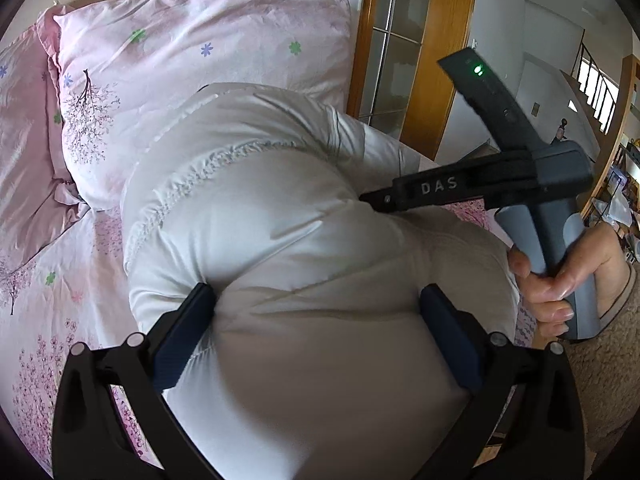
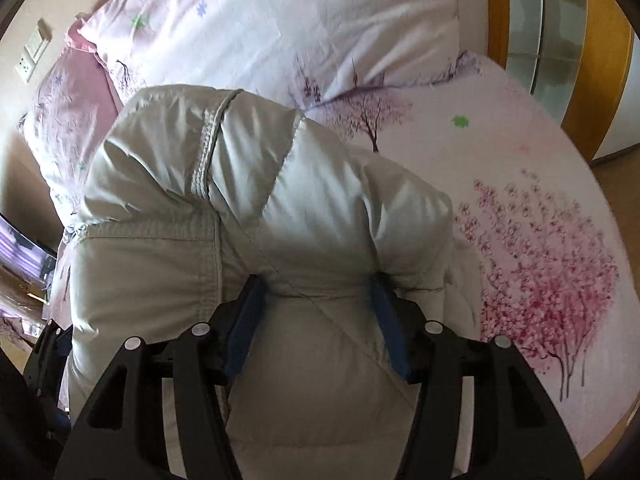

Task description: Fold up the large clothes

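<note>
A puffy white quilted jacket (image 1: 280, 208) lies bunched up on the bed. In the left wrist view my left gripper (image 1: 318, 300) straddles a thick fold of it, and both blue pads (image 1: 192, 320) dent the fabric. My right gripper (image 1: 376, 198) comes in from the right, its tip sunk into the jacket, with a hand (image 1: 552, 284) around its grey handle. Seen from the right wrist, the right gripper (image 2: 320, 288) has a bulging fold of the jacket (image 2: 224, 184) between its fingers (image 2: 248, 312), and creases run out from both pads. The bed under the jacket is hidden.
A pink floral bedsheet (image 2: 540, 220) covers the bed. A large matching pillow (image 1: 200, 40) lies just beyond the jacket. A wooden door frame with glass panes (image 1: 400, 40) stands past the bed's far right edge. Wall sockets (image 2: 32, 56) sit at the left.
</note>
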